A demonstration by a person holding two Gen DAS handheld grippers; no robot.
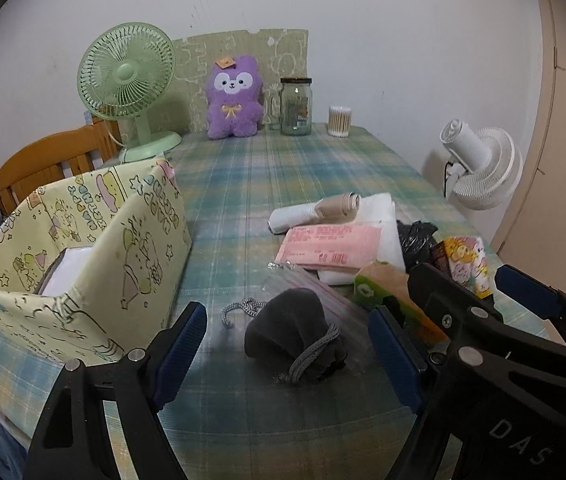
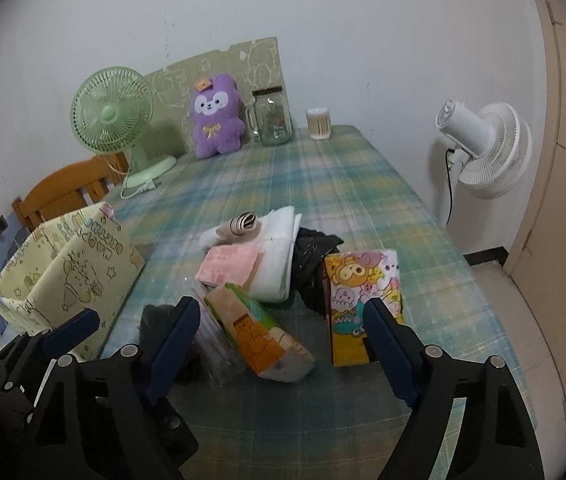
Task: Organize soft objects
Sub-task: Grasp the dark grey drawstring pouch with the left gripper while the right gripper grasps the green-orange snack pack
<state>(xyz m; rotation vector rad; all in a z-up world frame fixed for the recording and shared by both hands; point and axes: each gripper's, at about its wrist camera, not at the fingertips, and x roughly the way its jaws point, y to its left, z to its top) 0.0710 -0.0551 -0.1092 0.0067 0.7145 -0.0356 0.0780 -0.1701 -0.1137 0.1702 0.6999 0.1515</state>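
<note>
Left claw [image 1: 287, 344]: jaws spread, empty, straddling a dark drawstring pouch [image 1: 293, 336] on the bench [image 1: 267, 184]. Right claw [image 2: 283, 344]: jaws spread, empty, above an orange-green packet [image 2: 259, 336]; cartoon-print packet [image 2: 359, 300] at 1 o'clock. Left view alone shows white contents inside the yellow fabric bin [image 1: 83, 240] at 10 o'clock. Beyond: folded cloths [image 2: 275, 256]. Far edge: plaid cover, purple plush [image 1: 235, 98], green fan [image 1: 127, 80], jar [image 1: 295, 106]; white wall.

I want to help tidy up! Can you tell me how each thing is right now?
Left gripper: fingers open, either side of the pouch.
Right gripper: fingers open, holding nothing.
Grey pouch: drawstring pulled shut, lying on the table.
Yellow box: open-topped.
Glass jar: lid on, upright.
Green fan: upright.
</note>
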